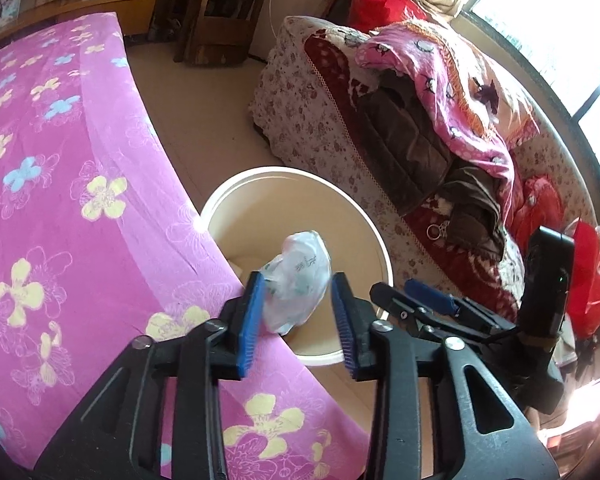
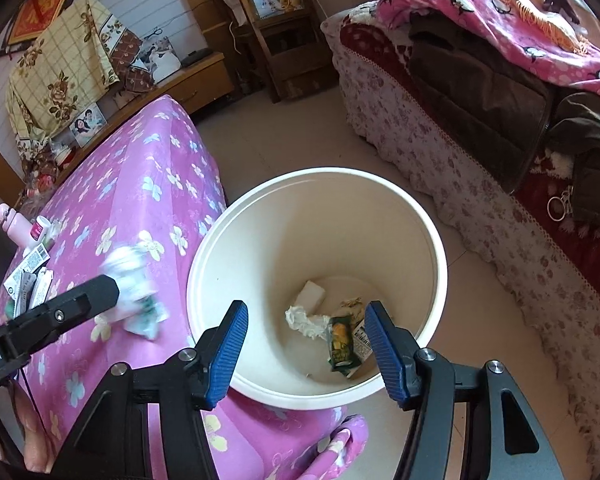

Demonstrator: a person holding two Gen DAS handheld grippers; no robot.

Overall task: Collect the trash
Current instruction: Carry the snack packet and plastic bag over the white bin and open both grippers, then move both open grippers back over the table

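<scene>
The white bucket [image 2: 320, 172] stands on the floor [image 2: 284, 136], tight against the edge of the worktop [image 2: 140, 184], and the pink flower cloth hangs over that edge beside the bucket's rim. On the other side of the bucket is a strip of bare floor, and then a sofa [image 2: 440, 168] with a flowery cover and a pile of blankets on top. Past the bucket the floor is open up to a wooden chair [image 2: 276, 40]. At the far end of the worktop lie some small packets [image 2: 28, 276] and a pink bottle [image 2: 14, 226]. Down in the bucket I can see a white wad of paper [image 2: 304, 322], a green wrapper [image 2: 342, 344] and a small white block [image 2: 312, 294]. My right hand-held gripper [image 2: 306, 320] points down over the bucket's mouth with its blue pads apart and nothing between them. My left hand-held gripper [image 1: 298, 300] points down at the worktop's edge, right by the bucket's rim. Its pads are apart too, and the crumpled plastic bag [image 1: 300, 264] is between them. The bag is against one pad and there is a gap to the other. It looks blurry from the right side.
</scene>
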